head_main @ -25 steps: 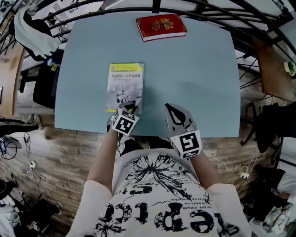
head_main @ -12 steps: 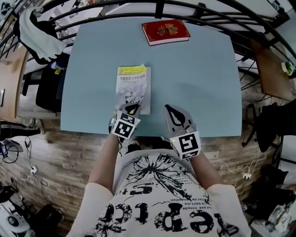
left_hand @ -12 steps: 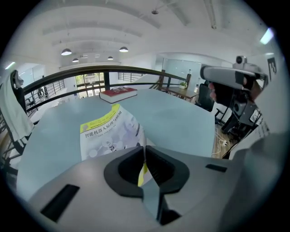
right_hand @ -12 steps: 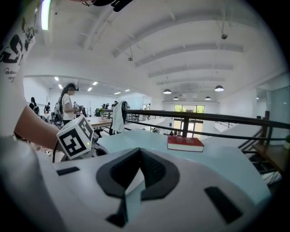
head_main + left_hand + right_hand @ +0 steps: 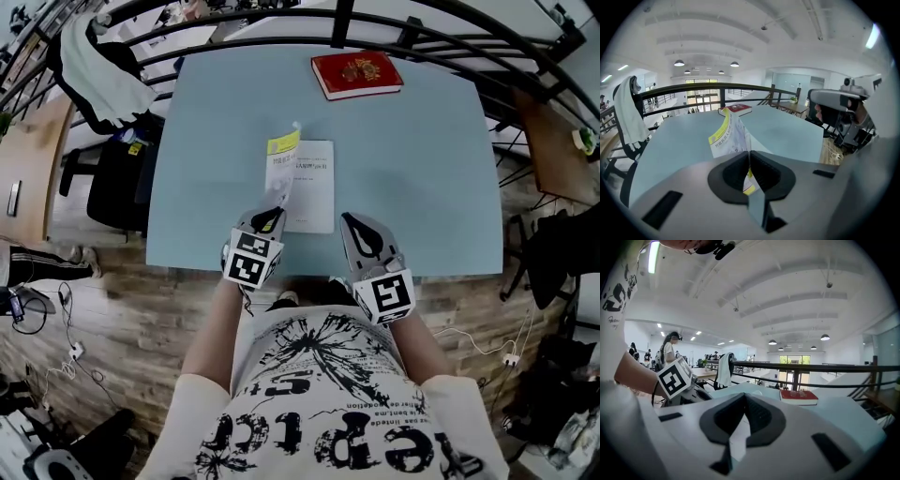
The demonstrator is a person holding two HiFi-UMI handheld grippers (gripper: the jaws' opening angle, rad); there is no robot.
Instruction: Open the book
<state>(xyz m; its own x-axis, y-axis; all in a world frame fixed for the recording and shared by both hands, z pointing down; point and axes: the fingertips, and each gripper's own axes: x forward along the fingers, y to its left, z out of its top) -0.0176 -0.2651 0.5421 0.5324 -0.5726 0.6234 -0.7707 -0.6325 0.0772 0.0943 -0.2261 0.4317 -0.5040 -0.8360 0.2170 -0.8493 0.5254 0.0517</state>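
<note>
**pagefan:** ok so where's the book right now, and what are the claws doing?

**me:** The book (image 5: 314, 192) is flat on the blue table (image 5: 422, 169), about mid-width and closer to my edge than the far one. My left claw (image 5: 749, 163) has the cover (image 5: 283, 150) by its near end. The jaws are closing on it with a pad pressed on each side, so that one's holding the cover and nothing else. The cover is up off the pages and stands at a tilt along the left side of the book, with its yellow strip at the far end. The white first page lies bare just to the right of it.

**pagefan:** and the right one?

**me:** My right claw (image 5: 743, 401) is narrow, tips together, with nothing between them. It's over my edge of the table, just beside the book's near right corner, pointing away from me. Looking along it, I get a sliver of white page through the gap under the tips. I can't tell from the head cam whether it touches the table or the book.

**pagefan:** anything else up there?

**me:** There's a red book (image 5: 356, 73) lying closed at the far edge, well apart from mine. A black railing (image 5: 450, 42) curves round behind the table. A white jacket (image 5: 98, 70) hangs over a chair off the far left corner.
</note>
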